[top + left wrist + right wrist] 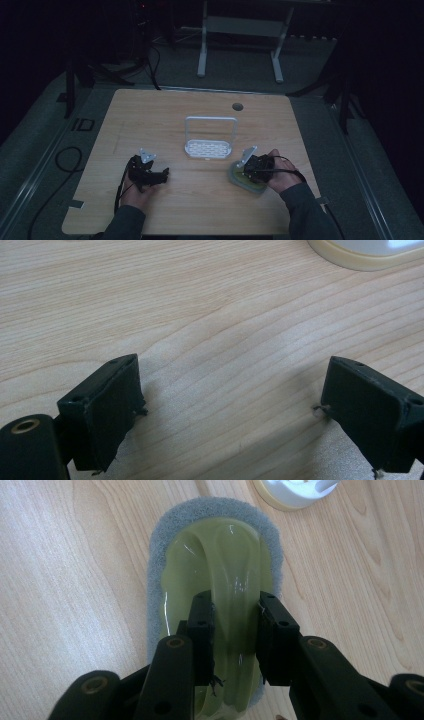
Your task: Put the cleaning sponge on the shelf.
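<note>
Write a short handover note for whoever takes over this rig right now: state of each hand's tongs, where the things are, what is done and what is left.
Right tongs: shut on the ridge-like handle of the scrubber, a translucent green grip on a grey pad that lies flat on the table.
Left tongs: open, nothing between the jaws, low over bare wood at the person's left.
White rack: mid-table, beyond both hands, nothing on it.
Done: the scrubber is gripped.
Left: probably to lift or move the scrubber; it is not yet off the table. The left hand is free to help.
</note>
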Tool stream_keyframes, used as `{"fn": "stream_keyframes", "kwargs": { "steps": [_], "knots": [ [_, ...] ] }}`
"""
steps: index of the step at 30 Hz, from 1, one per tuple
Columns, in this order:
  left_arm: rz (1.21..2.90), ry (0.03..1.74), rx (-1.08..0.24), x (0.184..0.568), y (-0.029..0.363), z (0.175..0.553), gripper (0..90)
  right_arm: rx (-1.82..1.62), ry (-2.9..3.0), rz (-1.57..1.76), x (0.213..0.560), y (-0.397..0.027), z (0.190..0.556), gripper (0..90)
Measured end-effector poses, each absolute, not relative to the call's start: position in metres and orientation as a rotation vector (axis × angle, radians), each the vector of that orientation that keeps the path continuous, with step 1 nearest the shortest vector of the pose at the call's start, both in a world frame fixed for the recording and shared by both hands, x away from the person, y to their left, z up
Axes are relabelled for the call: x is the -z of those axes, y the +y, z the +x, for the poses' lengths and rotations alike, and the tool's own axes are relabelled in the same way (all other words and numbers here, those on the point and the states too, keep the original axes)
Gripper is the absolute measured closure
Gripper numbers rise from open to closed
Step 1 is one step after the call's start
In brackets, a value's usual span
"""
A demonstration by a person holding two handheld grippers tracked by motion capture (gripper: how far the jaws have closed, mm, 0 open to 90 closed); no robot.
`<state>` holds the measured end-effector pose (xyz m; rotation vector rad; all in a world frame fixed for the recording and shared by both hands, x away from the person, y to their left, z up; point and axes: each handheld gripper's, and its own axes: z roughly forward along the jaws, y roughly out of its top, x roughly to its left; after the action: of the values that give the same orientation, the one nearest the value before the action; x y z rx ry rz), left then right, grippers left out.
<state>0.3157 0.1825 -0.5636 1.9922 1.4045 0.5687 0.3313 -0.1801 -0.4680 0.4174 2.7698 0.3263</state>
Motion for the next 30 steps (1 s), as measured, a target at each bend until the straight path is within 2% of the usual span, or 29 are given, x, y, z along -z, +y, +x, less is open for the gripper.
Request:
{"fn": "stream_keyframes", "kwargs": {
  "steps": [30],
  "knots": [
    [1.991, 1.405, -0.569, 0.5636, 0.1824, 0.3157, 9.6, -0.357, 2.763, 0.389, 0.4682, -0.1705, 0.3387, 71.4]
  ]
}}
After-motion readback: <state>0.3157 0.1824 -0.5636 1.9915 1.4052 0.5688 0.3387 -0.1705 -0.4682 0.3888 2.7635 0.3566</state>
